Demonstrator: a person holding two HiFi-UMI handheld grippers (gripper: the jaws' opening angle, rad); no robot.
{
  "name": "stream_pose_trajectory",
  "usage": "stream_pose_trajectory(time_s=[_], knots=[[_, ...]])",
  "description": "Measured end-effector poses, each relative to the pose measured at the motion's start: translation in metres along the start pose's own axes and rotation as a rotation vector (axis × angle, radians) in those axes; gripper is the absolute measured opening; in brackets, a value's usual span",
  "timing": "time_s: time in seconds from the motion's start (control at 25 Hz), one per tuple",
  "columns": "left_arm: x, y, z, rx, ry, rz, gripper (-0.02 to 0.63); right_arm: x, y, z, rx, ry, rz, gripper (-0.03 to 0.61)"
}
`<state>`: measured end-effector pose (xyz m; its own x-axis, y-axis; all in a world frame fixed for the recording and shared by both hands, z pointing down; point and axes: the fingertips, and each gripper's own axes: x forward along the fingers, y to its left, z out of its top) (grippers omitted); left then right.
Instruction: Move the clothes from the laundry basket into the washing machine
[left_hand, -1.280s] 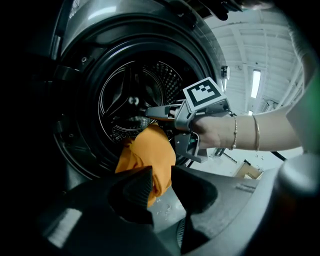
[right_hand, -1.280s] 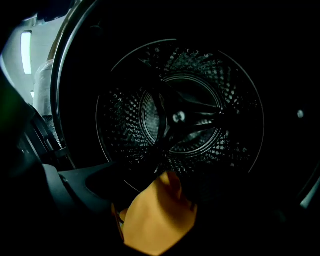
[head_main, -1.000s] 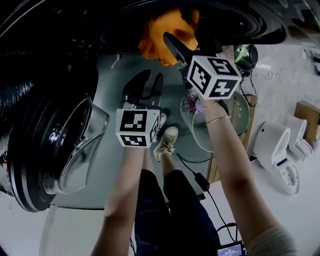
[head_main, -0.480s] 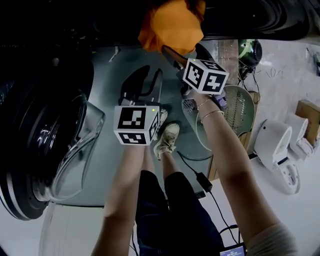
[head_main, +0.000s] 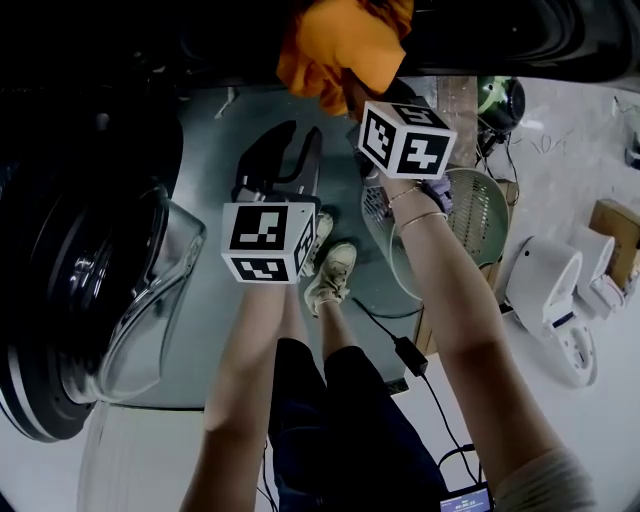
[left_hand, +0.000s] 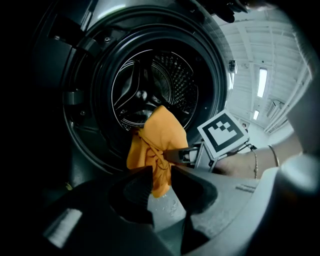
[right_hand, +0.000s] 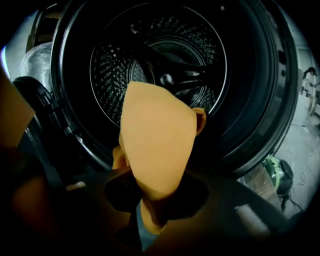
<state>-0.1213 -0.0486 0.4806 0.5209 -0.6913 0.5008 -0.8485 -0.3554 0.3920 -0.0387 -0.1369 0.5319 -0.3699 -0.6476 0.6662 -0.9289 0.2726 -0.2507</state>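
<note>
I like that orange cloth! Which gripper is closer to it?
Right. The right gripper has the orange cloth between its jaws, which have just been closing. The left gripper is open, short of the cloth, not touching it.

Workshop-like test hall, not home: front-loading washing machine (left_hand: 150, 90) beside bare pale floor (head_main: 560, 430); high beamed ceiling (left_hand: 245, 45) with strip lights (left_hand: 261, 82); loose cables (head_main: 432, 405), cardboard box (head_main: 615, 235), white machine housings (head_main: 550, 295) lying about.
</note>
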Motion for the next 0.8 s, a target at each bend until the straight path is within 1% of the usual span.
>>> stream_pose_trajectory(time_s=[0.24,0.48,0.6,0.64,0.68,0.72,0.76,0.8], knots=[[-0.001,-0.008,0.021,0.018,-0.029,-0.010,0.123,-0.022,0.015,0.058,0.013,-0.163,0.039,0.109],[-0.006,-0.010,0.042,0.030,-0.055,-0.003,0.120,-0.028,0.024,0.140,-0.002,-0.322,0.058,0.098],[-0.007,-0.008,0.051,0.038,-0.066,0.006,0.120,-0.025,0.031,0.176,-0.010,-0.373,0.083,0.104],[-0.006,-0.007,0.053,0.038,-0.067,0.008,0.120,-0.023,0.033,0.183,-0.004,-0.375,0.098,0.133],[-0.005,-0.007,0.055,0.038,-0.068,0.010,0.120,-0.020,0.035,0.187,0.004,-0.372,0.118,0.214],[-0.004,-0.007,0.057,0.037,-0.070,0.011,0.120,-0.019,0.037,0.188,0.010,-0.363,0.138,0.326],[-0.003,-0.007,0.058,0.036,-0.071,0.011,0.120,-0.017,0.039,0.188,0.012,-0.350,0.153,0.418],[-0.002,-0.007,0.059,0.037,-0.072,0.011,0.120,-0.017,0.039,0.185,0.012,-0.336,0.156,0.446]])
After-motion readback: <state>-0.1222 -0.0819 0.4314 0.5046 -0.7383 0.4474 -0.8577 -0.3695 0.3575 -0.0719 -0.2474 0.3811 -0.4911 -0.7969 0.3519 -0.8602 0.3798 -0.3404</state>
